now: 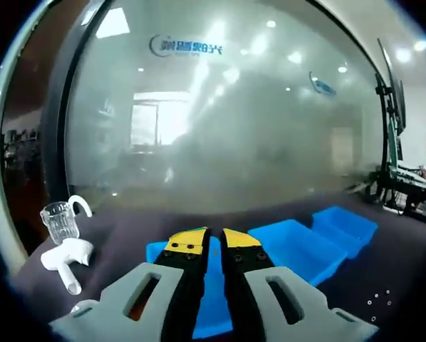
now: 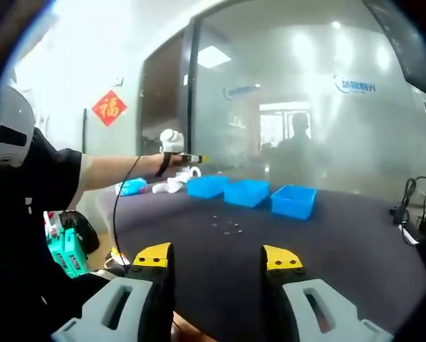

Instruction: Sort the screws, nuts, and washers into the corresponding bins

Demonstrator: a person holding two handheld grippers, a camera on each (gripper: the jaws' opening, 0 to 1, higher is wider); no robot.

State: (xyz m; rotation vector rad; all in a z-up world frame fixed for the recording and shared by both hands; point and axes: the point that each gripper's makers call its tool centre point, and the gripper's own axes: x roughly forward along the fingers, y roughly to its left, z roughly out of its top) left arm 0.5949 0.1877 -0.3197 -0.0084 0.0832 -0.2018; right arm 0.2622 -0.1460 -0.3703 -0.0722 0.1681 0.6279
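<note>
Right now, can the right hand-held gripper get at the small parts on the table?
Probably yes. The right hand-held gripper is open, and the small parts lie loose on bare dark table ahead of it, with nothing between. The blue bins sit beyond them.

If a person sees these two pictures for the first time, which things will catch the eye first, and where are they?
Three bright blue bins stand in a row on the dark table, before a big frosted glass wall. In the right gripper view, small metal parts lie scattered in front of the bins. The left claw, jaws nearly together, hangs over the bins, and the right claw is open.
</note>
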